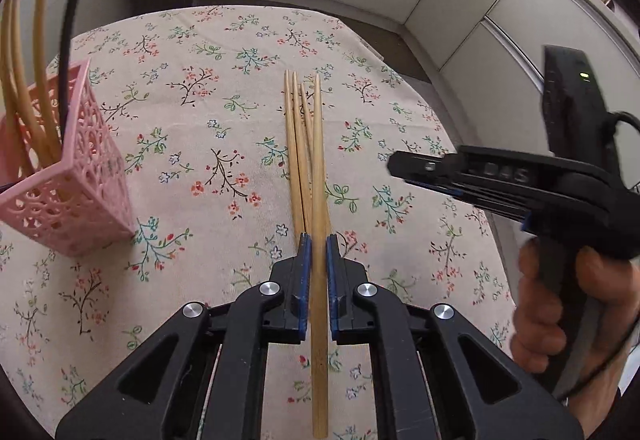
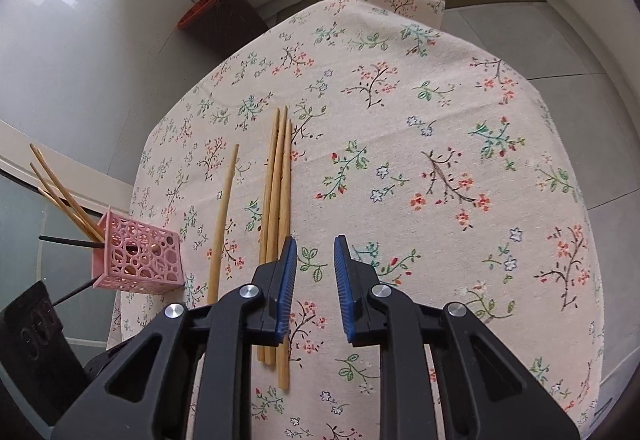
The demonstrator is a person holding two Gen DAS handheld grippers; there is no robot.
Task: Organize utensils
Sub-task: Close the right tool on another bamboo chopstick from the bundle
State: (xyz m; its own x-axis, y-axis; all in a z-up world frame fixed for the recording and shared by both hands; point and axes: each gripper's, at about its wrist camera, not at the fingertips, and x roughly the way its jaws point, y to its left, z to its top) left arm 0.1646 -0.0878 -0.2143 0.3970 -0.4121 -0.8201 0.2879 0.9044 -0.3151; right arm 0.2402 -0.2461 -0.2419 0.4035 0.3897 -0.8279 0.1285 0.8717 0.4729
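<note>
Your left gripper (image 1: pixel 319 254) pinches one chopstick (image 1: pixel 319 168), right gripper (image 2: pixel 316 260) spread empty; tilt near the basket (image 1: pixel 72 176) and it'll slip.

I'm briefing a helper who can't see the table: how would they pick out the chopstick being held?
Start at the floral tablecloth and the pink basket at its side. Beside the basket lie three bamboo chopsticks bunched together. The held chopstick is the single one apart from them, clamped in the left gripper.
</note>
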